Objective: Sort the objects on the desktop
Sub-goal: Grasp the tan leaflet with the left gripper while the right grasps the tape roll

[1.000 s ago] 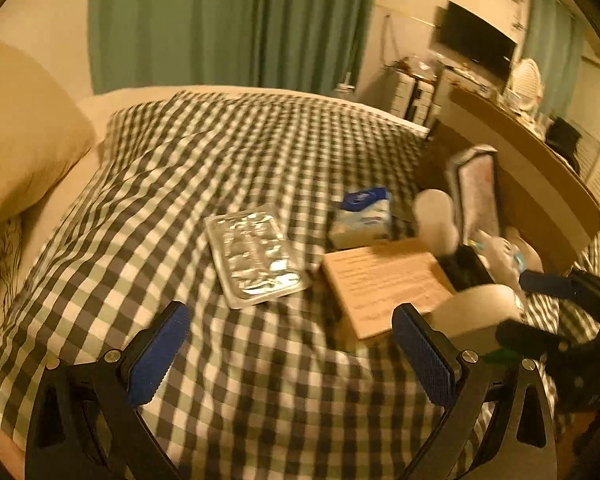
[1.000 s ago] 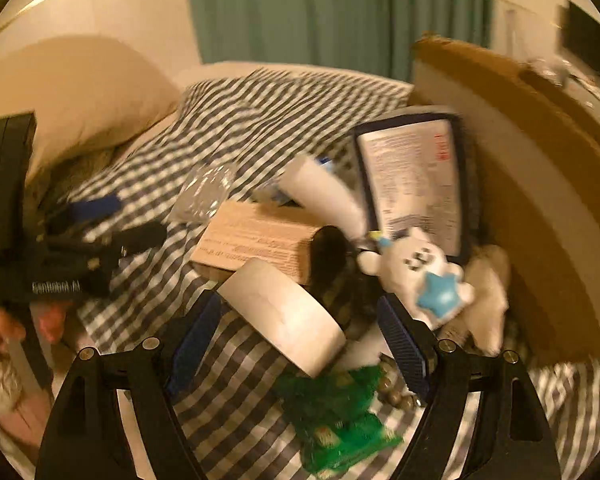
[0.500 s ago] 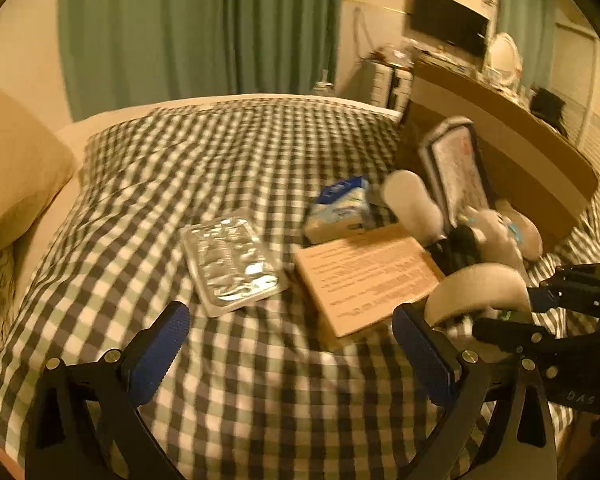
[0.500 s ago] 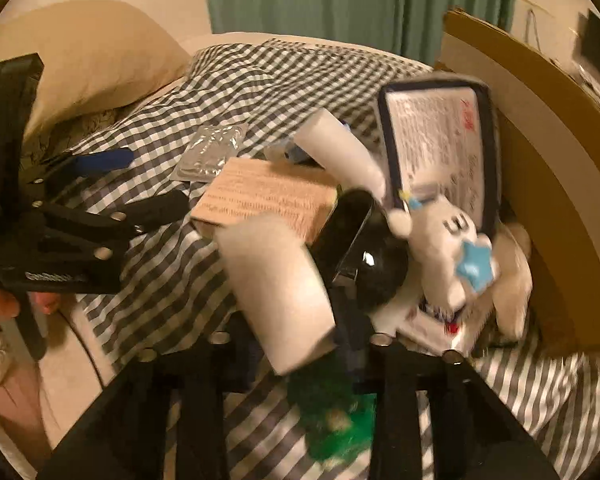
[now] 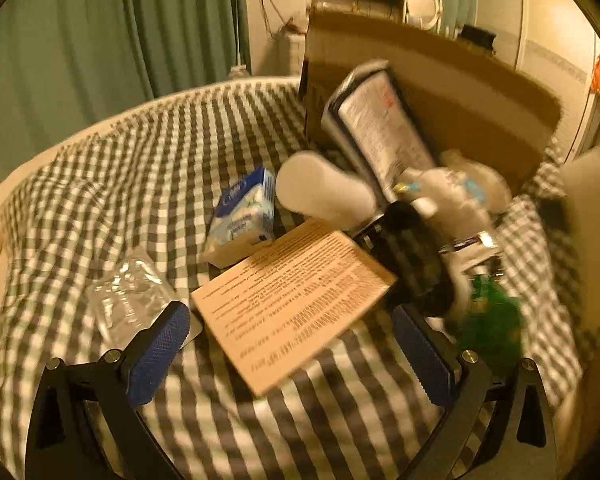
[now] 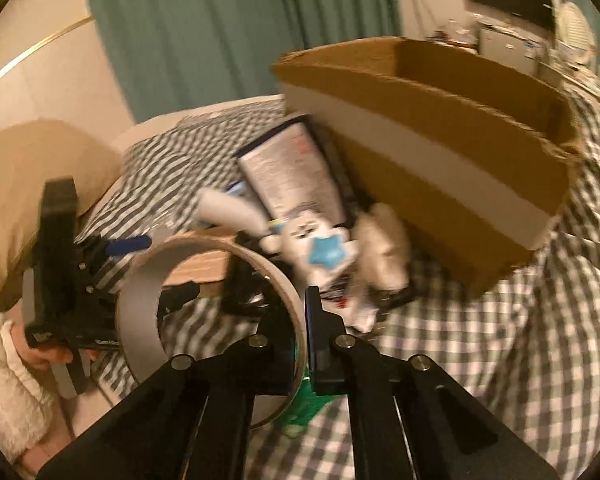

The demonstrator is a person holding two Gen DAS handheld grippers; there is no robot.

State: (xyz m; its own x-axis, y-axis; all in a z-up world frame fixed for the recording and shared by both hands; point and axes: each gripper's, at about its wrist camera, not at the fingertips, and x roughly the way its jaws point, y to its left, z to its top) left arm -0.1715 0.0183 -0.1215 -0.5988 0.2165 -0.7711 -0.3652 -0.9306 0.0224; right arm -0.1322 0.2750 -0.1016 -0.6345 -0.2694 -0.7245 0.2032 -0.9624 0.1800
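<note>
Right wrist view: right tongs (image 6: 300,344), apart a second ago, now clamp the tape roll (image 6: 140,300), lifted toward the cardboard box (image 6: 440,168); left tongs (image 5: 292,344) stay apart over the bed

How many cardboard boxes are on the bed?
1. The box stands open at the far right of the bed, behind the pile of clutter; others may be hidden behind it.

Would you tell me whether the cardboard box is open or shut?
Open: the cardboard box shows no lid or flaps across its top, and its inner wall is visible beyond the rim.
</note>
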